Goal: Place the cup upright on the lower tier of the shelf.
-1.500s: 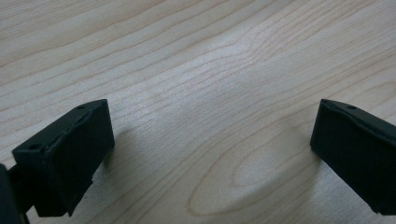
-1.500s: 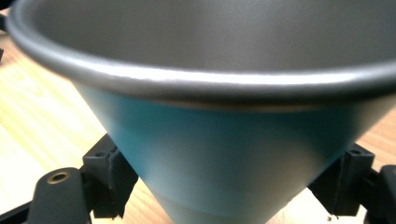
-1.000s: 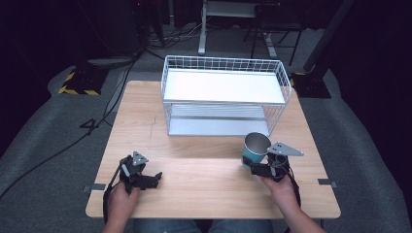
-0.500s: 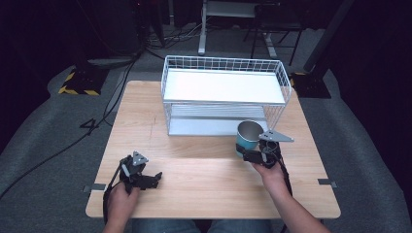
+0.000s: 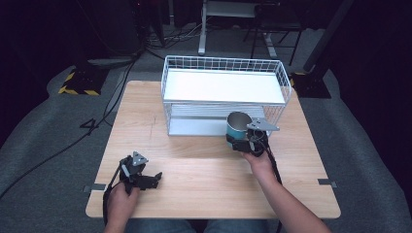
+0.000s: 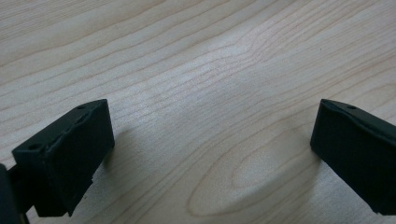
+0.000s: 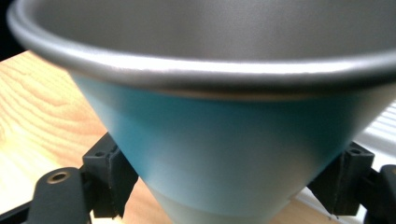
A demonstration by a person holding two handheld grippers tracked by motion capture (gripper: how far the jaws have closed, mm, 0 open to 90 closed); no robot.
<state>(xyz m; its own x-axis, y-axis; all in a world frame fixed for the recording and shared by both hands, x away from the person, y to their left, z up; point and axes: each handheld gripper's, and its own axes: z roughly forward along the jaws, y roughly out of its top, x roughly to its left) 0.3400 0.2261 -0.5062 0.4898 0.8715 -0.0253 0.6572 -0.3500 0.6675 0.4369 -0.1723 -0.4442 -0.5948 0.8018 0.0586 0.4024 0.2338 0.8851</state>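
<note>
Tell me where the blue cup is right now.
In the high view, the blue cup sits right of centre, held in the right gripper, just in front of the white wire rack's lower shelf.

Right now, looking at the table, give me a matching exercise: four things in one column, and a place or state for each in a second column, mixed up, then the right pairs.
Things:
1. blue metal cup with a silver rim
2. white wire two-shelf rack
3. left gripper
4. right gripper

Places or states:
A. jaws wide apart over bare wood, holding nothing
B. stands at the far middle of the light wooden table
C. held upright, in front of the rack's lower shelf
D. jaws closed on the sides of the cup

Pairs: 1-C, 2-B, 3-A, 4-D
</note>
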